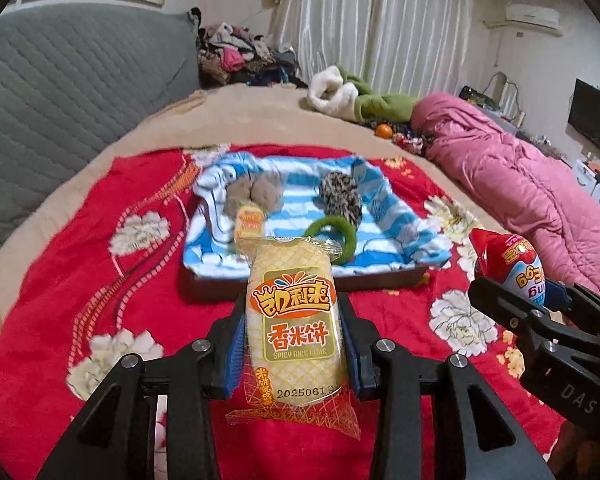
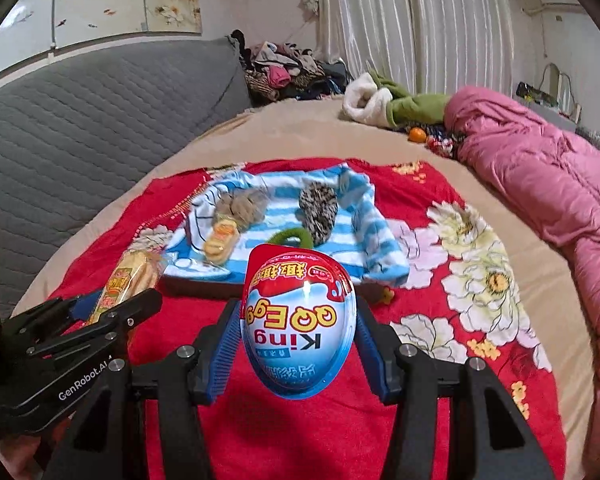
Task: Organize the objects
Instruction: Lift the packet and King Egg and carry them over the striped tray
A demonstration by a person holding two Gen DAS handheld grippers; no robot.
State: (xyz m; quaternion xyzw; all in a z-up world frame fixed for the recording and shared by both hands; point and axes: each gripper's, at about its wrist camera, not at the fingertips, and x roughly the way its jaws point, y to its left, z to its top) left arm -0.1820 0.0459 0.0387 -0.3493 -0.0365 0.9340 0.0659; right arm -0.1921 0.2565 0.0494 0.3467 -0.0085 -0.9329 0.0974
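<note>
From my left wrist view, my left fingers (image 1: 294, 344) are clamped on a rice cake packet (image 1: 296, 328), a yellow wrapper with an orange label, gripped on both sides by the blue pads (image 1: 236, 356) and held clear above the red floral blanket (image 1: 80, 280). Just beyond the packet sits a tray lined with a blue-and-white striped towel (image 1: 396, 236). In it lie a pair of tan fuzzy balls (image 1: 254, 196) at the far left, a speckled black-and-white pompom (image 1: 340, 196) at the far right, a smaller rice cake snack (image 1: 249, 224) near the left, and a green hair tie (image 1: 340, 232) at the near edge. At the right of this view, my right fingers (image 1: 516, 300) hold a red and blue toy egg (image 1: 512, 264). Farther right, a pink quilt (image 1: 520, 184) lies on the bed.

From my right wrist view, my right fingers (image 2: 298, 336) are closed on the toy egg (image 2: 300, 320), its printed label upside down, blue pads (image 2: 224, 352) pressing both its sides. It hangs over the blanket (image 2: 420, 300), near the front edge of the towel-lined tray (image 2: 372, 240). The tan balls (image 2: 244, 204), pompom (image 2: 320, 208), small snack (image 2: 220, 240) and hair tie (image 2: 296, 236) rest inside it. At the near left, my left fingers (image 2: 112, 308) carry the rice cake packet (image 2: 128, 280) just left of the tray. A grey quilted sofa back (image 2: 100, 120) rises on the far left, and the pink quilt (image 2: 560, 184) lies at the right.
</note>
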